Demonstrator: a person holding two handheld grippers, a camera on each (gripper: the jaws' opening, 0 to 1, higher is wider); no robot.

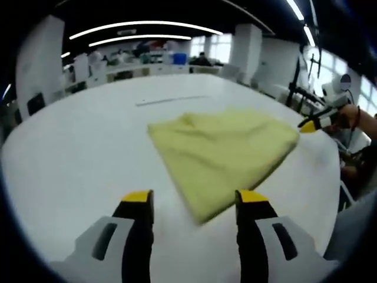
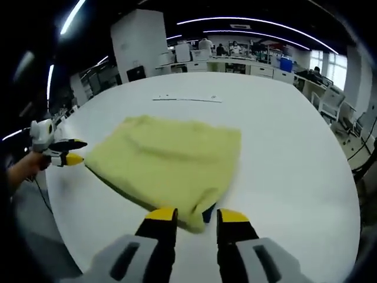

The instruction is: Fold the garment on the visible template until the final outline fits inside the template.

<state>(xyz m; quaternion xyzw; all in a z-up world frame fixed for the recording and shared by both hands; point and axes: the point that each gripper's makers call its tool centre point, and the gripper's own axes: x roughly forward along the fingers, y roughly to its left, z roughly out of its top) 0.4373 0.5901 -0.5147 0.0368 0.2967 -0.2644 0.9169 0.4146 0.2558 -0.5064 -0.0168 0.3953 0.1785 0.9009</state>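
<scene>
Left gripper view has the yellow garment [image 1: 227, 156] at frame centre, already folded to a compact, rumpled rectangle on the white table [image 1: 76, 147]. A blue sliver [image 2: 207, 213], perhaps the template, peeks from under its near edge in the right gripper view, so I judge the fold nearly done, fit unconfirmed. Left gripper [image 1: 195, 206] gapes wide and empty; right gripper [image 2: 197, 218] stands narrowly parted, holding nothing.

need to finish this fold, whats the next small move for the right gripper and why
Probably ease the right gripper forward and close it on the near corner of the garment. Its jaws stand open right at that corner, where a bit of blue shows beneath, and the left gripper hangs at the far edge, holding nothing.
</scene>
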